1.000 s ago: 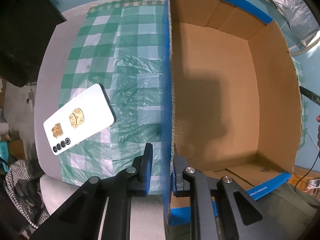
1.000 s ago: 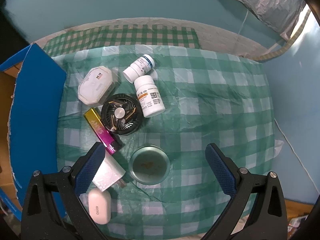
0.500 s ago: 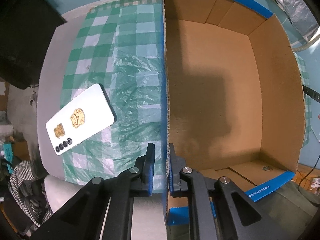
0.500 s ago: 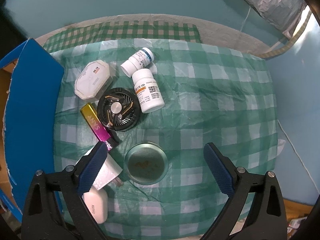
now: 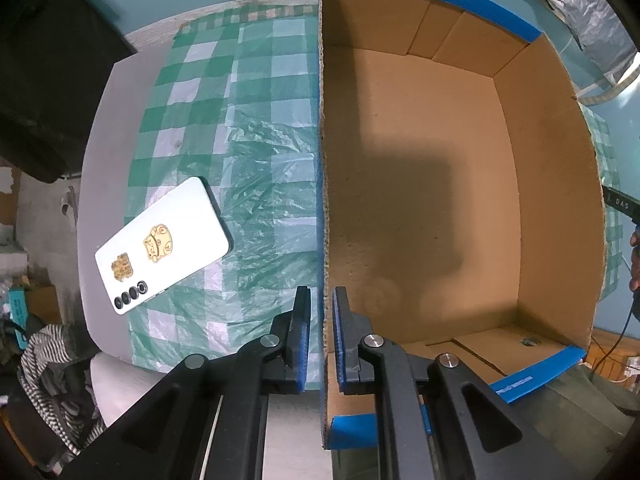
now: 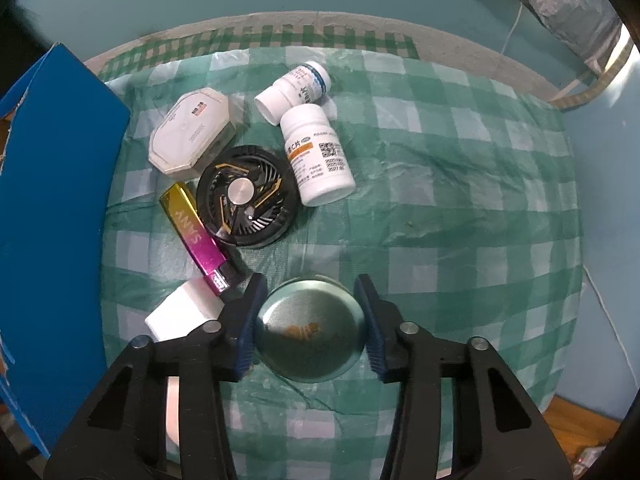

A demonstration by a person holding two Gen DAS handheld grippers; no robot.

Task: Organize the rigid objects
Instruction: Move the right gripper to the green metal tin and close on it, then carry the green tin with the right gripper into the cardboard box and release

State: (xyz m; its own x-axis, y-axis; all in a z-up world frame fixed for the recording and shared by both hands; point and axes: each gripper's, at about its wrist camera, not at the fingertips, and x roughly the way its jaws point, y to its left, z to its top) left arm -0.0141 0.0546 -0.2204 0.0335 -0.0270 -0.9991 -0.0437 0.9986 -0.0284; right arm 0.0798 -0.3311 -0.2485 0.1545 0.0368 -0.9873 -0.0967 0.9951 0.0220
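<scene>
The round tin (image 6: 311, 330), lying flat on the checked cloth (image 6: 460, 208), is bracketed by the right gripper (image 6: 308, 322), not yet clamped; squarer closure is advised while the left gripper (image 5: 320, 334) pinches the box (image 5: 325, 200) wall.

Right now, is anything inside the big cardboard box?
The cardboard box looks empty: only its bare brown floor and a shadow show. The near corner stays hidden behind the left gripper, which pinches the box's side wall.
</scene>
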